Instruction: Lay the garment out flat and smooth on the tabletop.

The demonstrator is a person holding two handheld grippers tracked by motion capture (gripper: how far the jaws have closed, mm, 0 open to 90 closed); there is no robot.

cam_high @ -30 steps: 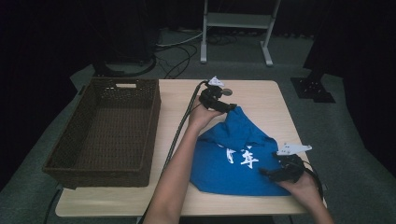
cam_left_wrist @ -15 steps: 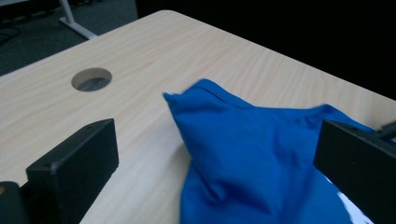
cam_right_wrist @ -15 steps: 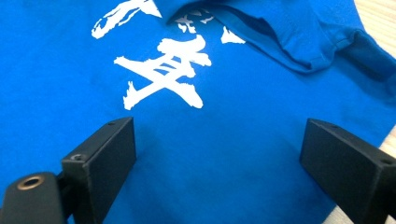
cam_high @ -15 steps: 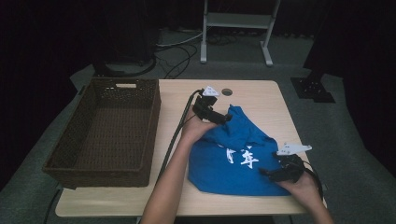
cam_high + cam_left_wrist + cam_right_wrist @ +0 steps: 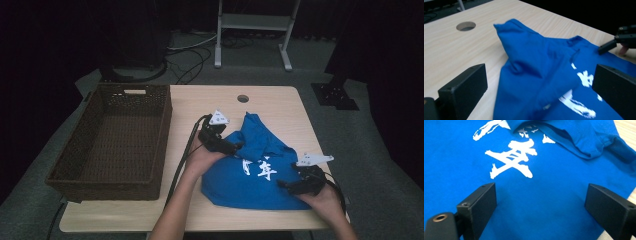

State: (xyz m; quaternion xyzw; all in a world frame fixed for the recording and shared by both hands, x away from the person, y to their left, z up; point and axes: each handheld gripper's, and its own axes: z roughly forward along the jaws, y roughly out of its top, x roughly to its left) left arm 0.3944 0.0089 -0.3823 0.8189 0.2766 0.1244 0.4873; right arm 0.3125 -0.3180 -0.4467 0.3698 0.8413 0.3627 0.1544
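Note:
A blue T-shirt (image 5: 255,172) with white printed characters lies bunched on the wooden table (image 5: 200,105), its far part folded up into a peak (image 5: 524,42). My left gripper (image 5: 234,147) is at the shirt's left edge and points across it. Its jaws have just been opening and now stand wide apart (image 5: 539,85), with the cloth below them and nothing gripped. My right gripper (image 5: 283,184) rests at the shirt's near right corner, also open (image 5: 544,205), hovering over the flat blue cloth below the print. It appears again in the left gripper view, the right gripper (image 5: 621,40) at the shirt's far side.
A dark wicker basket (image 5: 115,135) stands with nothing in it on the table's left half. A round hole (image 5: 243,98) is cut near the table's far edge. Bare wood lies beyond the shirt. Cables trail from both grippers; a metal stand (image 5: 255,30) is on the floor behind.
The left hand has drawn its gripper back from the shirt's far tip toward the person, along the left edge. The right hand has kept still.

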